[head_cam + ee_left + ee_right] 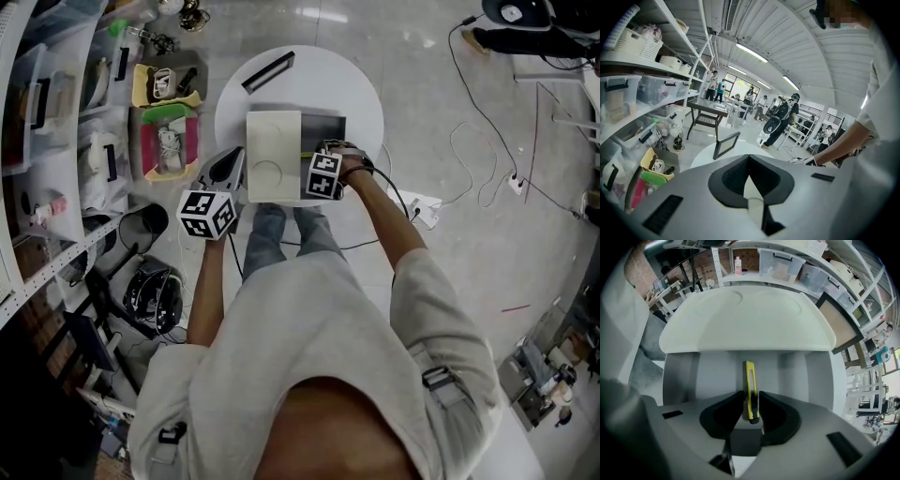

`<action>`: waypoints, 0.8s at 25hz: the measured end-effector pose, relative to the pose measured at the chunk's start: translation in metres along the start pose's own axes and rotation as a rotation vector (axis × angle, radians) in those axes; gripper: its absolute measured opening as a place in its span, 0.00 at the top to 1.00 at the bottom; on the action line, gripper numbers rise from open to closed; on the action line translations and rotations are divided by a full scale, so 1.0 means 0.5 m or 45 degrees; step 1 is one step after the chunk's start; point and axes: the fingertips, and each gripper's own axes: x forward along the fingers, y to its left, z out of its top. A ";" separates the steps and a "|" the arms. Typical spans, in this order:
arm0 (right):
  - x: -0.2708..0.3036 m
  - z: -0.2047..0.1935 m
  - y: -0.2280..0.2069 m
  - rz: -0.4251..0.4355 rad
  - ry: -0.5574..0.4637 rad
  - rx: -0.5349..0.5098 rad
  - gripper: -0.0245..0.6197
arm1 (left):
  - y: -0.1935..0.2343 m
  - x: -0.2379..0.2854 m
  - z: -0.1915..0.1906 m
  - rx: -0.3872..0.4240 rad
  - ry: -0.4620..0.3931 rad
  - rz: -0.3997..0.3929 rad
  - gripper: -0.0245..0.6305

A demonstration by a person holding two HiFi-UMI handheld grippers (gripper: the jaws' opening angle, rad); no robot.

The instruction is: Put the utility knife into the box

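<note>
My round white worktop (361,89) has the grey box (797,371) in its middle, with the cream lid (274,155) open. My right tool (751,397) pinches the yellow utility knife (749,380), which points down into the box. My left tool (749,157) is closed and empty.

Yellow utility knife (749,380), grey box (712,373) with cream lid (745,322), white table (361,89), pale grey floor (469,281)

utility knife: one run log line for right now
right claw: shut on utility knife | utility knife: points down into open box | left claw: shut, empty
</note>
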 end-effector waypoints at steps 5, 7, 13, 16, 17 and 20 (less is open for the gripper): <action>-0.004 0.001 0.002 0.031 -0.008 0.013 0.65 | -0.002 0.000 0.001 0.004 0.002 -0.010 0.93; -0.010 0.001 0.001 0.030 -0.019 0.016 0.65 | -0.005 0.002 0.003 0.008 0.001 -0.016 0.93; -0.038 0.004 -0.011 -0.023 -0.087 0.064 0.66 | -0.014 0.009 0.012 0.026 -0.001 -0.038 0.93; -0.054 0.008 -0.017 -0.056 -0.156 0.133 0.70 | -0.022 0.014 0.013 0.031 0.000 -0.053 0.93; -0.059 0.008 -0.018 -0.069 -0.176 0.159 0.72 | -0.025 0.016 0.013 0.032 0.000 -0.058 0.93; -0.071 0.002 -0.023 -0.119 -0.210 0.220 0.81 | -0.033 0.020 0.015 0.042 0.002 -0.073 0.93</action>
